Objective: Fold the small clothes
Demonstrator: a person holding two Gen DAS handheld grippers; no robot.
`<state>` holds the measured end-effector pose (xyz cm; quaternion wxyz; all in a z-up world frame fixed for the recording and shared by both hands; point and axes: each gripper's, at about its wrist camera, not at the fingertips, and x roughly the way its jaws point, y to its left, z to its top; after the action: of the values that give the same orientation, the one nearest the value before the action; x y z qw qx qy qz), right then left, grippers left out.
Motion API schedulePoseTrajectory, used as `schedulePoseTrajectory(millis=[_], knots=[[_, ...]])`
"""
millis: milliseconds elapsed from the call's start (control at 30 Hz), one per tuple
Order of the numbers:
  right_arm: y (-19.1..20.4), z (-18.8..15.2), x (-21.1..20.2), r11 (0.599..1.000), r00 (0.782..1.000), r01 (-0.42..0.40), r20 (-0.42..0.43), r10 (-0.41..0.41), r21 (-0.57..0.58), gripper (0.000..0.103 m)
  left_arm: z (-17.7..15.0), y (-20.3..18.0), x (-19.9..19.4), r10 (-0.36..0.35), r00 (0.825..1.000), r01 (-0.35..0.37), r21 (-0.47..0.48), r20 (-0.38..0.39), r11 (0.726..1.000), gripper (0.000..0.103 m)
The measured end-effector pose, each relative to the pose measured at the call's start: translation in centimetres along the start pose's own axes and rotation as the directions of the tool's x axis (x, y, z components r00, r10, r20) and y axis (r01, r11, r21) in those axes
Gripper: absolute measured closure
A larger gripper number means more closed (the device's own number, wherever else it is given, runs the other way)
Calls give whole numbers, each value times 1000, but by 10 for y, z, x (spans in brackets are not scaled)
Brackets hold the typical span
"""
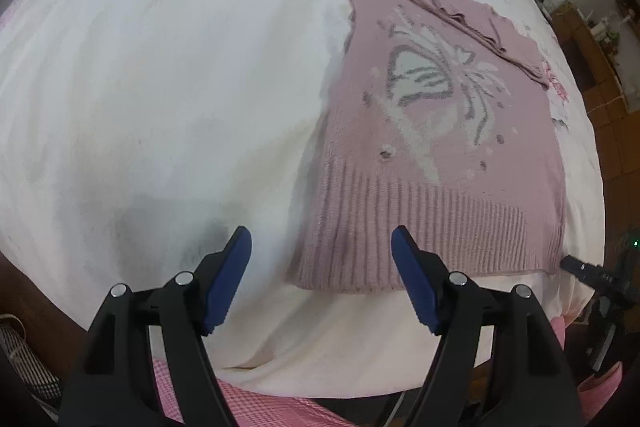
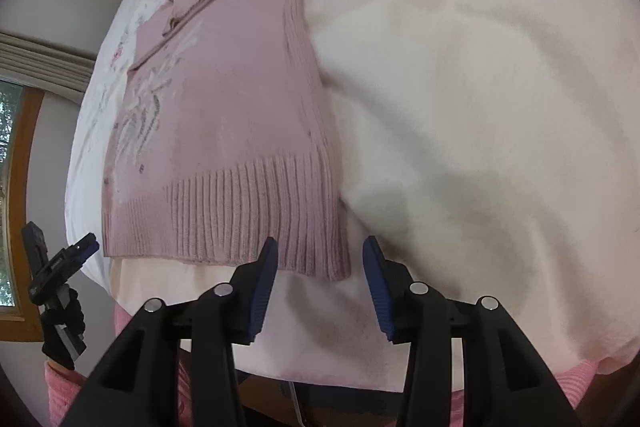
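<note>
A: One garment lay on the bed (image 1: 160, 87): a pink knit sweater (image 1: 440, 131) with a pale butterfly on the front, spread flat, its ribbed hem (image 2: 240, 223) nearest the bed's near edge.

B: And the grippers?

A: Both were spread wide and held nothing. The left gripper (image 1: 321, 259) hung just short of the hem's left corner; the right gripper (image 2: 320, 259) sat just short of the right corner.

B: How would it handle?

A: Soft and floppy, I'd judge, with some weight to the knit, so it would sag and stretch if lifted by one point. The thick ribbing at the two hem corners looked the firmest hold.

B: The sleeves?

A: Apparently folded across the chest already, though the far end was too distorted to be sure.
</note>
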<state>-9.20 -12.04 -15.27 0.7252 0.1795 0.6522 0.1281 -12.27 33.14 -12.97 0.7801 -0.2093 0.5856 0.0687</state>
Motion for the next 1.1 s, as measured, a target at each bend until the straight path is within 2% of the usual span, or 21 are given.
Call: schedulePoseTrajectory(millis=[167, 367, 400, 433, 500, 567, 633, 767, 833, 867, 900, 933, 967, 1100], knots=[[-2, -3, 13, 1000, 1000, 4, -25, -4, 10, 58, 1, 2, 17, -30, 999, 28, -28, -43, 999, 31], [-1, -1, 14, 1000, 999, -9, -33, 10, 7, 57, -1, -1, 36, -19, 997, 16, -36, -75, 999, 31], [0, 0, 15, 1000, 999, -11, -34, 11, 9, 57, 0, -1, 35, -29, 997, 26, -38, -75, 999, 34], [0, 0, 15, 1000, 999, -10, -36, 10, 10, 57, 1, -2, 34, -51, 996, 48, -43, -73, 998, 46], [1, 0, 15, 1000, 999, -22, -37, 22, -2, 57, 3, -2, 33, -116, 990, 111, -66, -76, 992, 58], [6, -1, 14, 999, 998, -47, -37, 46, -21, 60, 3, -2, 33, -134, 988, 128, -77, -76, 989, 59], [7, -1, 15, 999, 999, -30, -38, 29, -29, 60, 3, -2, 36, -126, 989, 120, -78, -82, 990, 57], [0, 0, 22, 999, 998, -42, -53, 42, 3, 60, 1, -3, 39, -120, 989, 113, -79, -87, 990, 56], [-1, 2, 22, 999, 998, -45, -54, 46, 7, 65, 2, -6, 39, -110, 990, 104, -69, -87, 992, 59], [0, 2, 21, 999, 998, -43, -51, 43, 1, 75, 3, -8, 38, -103, 991, 98, -64, -86, 993, 61], [0, 3, 19, 999, 998, -42, -47, 42, -7, 88, 3, -8, 37, -98, 992, 93, -62, -83, 994, 68], [0, 3, 17, 999, 998, -53, -46, 52, -9, 91, 4, -9, 34, -98, 992, 94, -56, -81, 994, 78], [1, 3, 16, 997, 996, -72, -44, 71, -6, 91, 5, -12, 31, -106, 991, 103, -49, -76, 993, 83], [5, 8, 1, 988, 987, -157, -23, 157, -1, 92, 10, -24, 23, -114, 992, 113, -6, -48, 994, 85]])
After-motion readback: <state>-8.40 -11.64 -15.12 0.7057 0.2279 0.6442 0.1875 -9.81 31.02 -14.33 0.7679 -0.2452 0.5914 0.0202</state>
